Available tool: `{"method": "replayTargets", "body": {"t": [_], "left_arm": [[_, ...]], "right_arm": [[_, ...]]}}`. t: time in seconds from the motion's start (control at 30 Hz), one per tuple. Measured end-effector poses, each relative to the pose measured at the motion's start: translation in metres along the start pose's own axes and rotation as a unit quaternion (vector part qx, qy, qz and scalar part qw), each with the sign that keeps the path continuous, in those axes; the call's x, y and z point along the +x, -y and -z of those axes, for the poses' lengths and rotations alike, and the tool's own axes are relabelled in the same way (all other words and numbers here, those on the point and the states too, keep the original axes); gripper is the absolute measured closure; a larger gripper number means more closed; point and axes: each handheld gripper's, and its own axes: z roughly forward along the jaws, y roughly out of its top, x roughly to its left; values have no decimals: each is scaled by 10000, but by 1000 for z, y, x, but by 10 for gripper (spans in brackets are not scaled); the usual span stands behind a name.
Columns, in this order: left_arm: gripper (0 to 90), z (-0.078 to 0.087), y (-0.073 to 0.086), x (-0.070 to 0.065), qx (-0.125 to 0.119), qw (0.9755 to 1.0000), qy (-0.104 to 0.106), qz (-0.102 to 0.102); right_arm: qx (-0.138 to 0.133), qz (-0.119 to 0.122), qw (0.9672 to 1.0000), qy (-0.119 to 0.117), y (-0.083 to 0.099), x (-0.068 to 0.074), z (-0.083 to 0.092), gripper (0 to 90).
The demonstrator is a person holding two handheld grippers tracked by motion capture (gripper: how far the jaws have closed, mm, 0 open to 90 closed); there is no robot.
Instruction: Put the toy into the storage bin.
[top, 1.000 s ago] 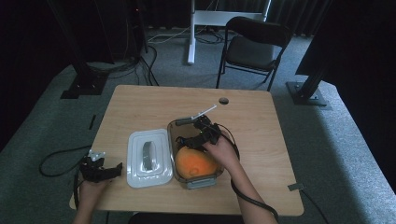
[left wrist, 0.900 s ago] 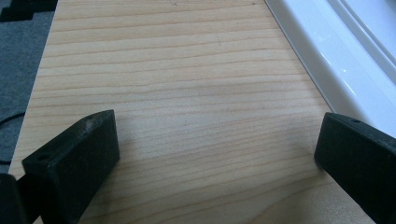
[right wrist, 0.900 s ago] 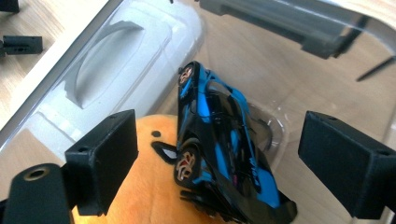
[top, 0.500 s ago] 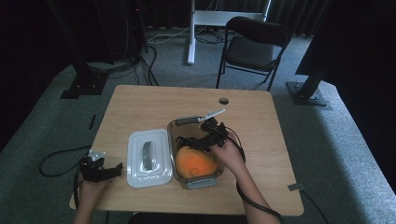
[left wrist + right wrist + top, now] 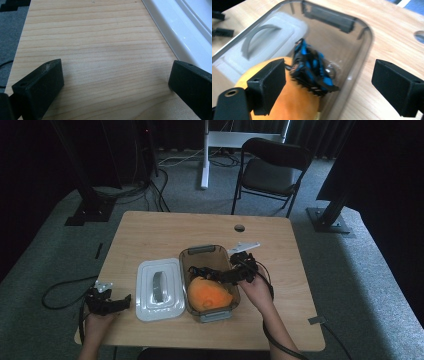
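On the wooden table (image 5: pixel 165 232) the clear container (image 5: pixel 200 252) stands open, its white lid (image 5: pixel 159 289) lying just beside it, so closing it looks still to do. Inside are an orange rounded thing (image 5: pixel 209 294), perhaps a fruit, and a black-and-blue item (image 5: pixel 312 67), blurred, apparently just put in. The right gripper (image 5: pixel 332 82) hovers over the container's rim, jaws wide apart, the item between and beyond them. The left gripper (image 5: pixel 116 82) rests near the lid, jaws apart, empty.

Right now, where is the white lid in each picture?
High view: the white lid lies flat on the table, left of the clear box.
Left gripper view: its rim runs down the right edge.
Right gripper view: it shows blurred through the box wall, upper left.
Shared landmark: the lid's grey handle.
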Motion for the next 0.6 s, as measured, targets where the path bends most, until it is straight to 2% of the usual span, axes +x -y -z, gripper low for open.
{"method": "replayTargets", "body": {"t": [0.1,0.27,0.6], "left_arm": [[3,0,0,0,-2,10000,-2,5],[3,0,0,0,4,10000,0,-10],[3,0,0,0,-2,10000,1,7]], "right_arm": [[-131,-125,9998,49,6,-8,4,115],[-157,-239,9995,95,18,-20,10,115],[-267,-310,9990,199,44,-36,20,113]]}}
